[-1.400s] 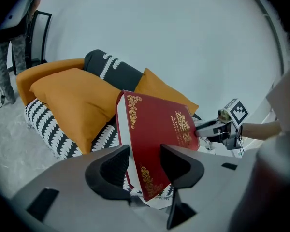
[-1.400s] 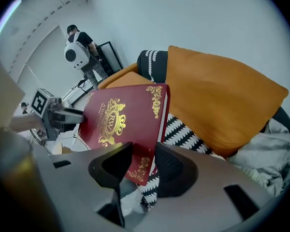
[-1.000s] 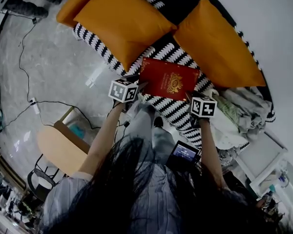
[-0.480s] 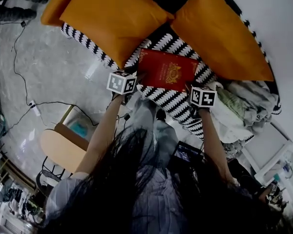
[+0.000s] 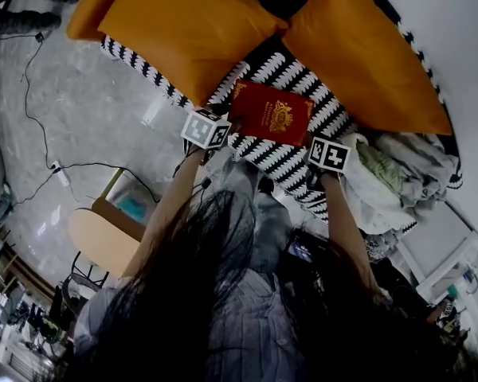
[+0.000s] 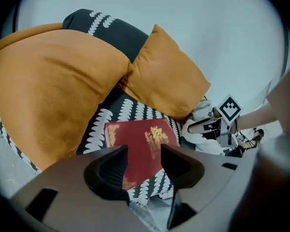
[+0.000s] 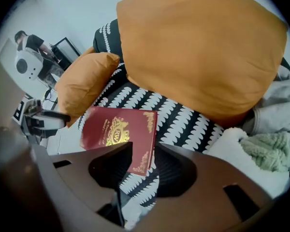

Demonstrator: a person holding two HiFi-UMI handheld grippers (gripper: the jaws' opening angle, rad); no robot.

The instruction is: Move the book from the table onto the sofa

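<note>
The left gripper [image 6: 144, 151] and the right gripper [image 7: 142, 149] each have their jaws set fairly wide, closed on a near corner of the book [image 5: 271, 112]. The left one takes the lower left corner and the right one the lower right. The book is dark red with a gold crest, cover up, at upper centre of the head view, and it spans the gap between the two marker cubes. It sits over the black-and-white patterned seat of the sofa [image 5: 280, 162], close to the front edge; whether it rests on the fabric can't be told. Above it, one orange cushion [image 5: 183, 30] fills the upper left and a second orange cushion [image 5: 366, 62] the upper right. A heap of pale cloths [image 5: 398, 173] lies at the right. At the left, a cable [image 5: 40, 110] trails across the grey floor [image 5: 95, 94].
</note>
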